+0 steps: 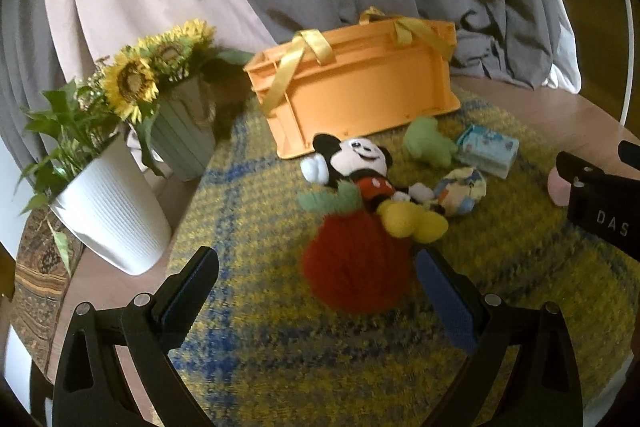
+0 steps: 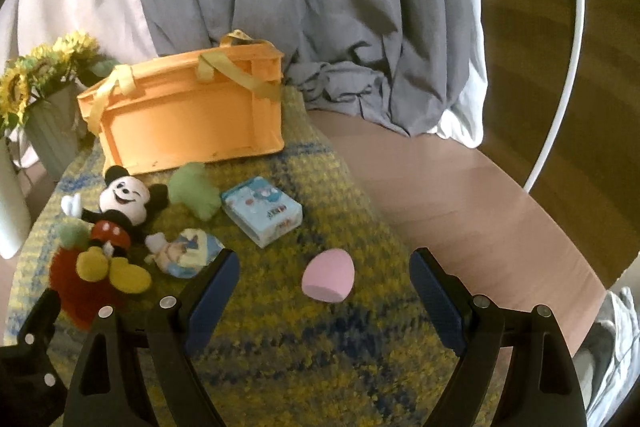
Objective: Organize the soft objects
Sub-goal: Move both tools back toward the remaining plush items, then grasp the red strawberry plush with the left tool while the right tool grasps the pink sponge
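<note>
Both claws gape — pink sponge (image 2: 328, 279) between right claw (image 2: 322, 275) fingers, untouched.

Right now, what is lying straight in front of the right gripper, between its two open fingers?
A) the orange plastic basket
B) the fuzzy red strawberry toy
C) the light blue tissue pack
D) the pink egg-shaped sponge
D: in the right wrist view the pink egg-shaped sponge lies on the yellow and blue woven mat just ahead of the open right gripper, untouched by either finger.
</note>
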A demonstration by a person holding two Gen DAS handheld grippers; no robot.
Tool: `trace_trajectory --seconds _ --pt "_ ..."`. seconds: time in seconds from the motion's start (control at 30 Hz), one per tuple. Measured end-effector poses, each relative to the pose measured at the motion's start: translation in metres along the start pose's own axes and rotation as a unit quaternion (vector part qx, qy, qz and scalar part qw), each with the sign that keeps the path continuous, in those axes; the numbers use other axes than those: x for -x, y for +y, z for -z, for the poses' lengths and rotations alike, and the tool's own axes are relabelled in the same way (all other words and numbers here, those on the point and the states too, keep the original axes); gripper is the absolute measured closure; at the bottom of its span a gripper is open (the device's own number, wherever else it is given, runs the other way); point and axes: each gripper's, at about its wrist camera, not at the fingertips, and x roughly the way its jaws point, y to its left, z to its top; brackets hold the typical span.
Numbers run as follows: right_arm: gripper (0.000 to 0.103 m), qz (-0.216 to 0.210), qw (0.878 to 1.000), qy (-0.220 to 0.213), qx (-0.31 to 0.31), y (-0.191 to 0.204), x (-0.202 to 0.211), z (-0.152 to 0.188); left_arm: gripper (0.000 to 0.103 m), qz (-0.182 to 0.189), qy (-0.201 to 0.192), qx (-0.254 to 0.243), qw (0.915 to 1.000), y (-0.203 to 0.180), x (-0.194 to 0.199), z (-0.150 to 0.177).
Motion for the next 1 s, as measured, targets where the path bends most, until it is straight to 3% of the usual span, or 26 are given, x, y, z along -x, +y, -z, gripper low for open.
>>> trace_trajectory --seconds 0.43,0.63,0.83,0.93,1.0 --pt "0.017 0.004 0.999 0.048 -0.007 0.000 -0.040 0.008 0.003 0.007 0.037 0.003 0.9993 -0.006 -0.043 0.007" --pt "0.024 0.000 0.998 0.066 -0.016 -0.001 -0.056 0.006 0.004 0.016 0.049 0.007 0.9987 -0.009 -0.057 0.004" --pt "0.036 -0.004 0.997 0.080 -0.018 -0.003 -0.067 0.005 0.022 0.037 0.067 0.020 0.9969 -0.009 -0.068 0.002" --pt "0.042 -0.009 0.996 0.091 -0.021 -0.004 -0.072 0.007 0.035 0.047 0.070 0.030 0.9960 -0.007 -0.070 0.001" --pt "0.048 -0.011 0.995 0.099 -0.021 -0.004 -0.075 0.008 0.051 0.054 0.074 0.033 0.9953 -0.006 -0.071 0.001"
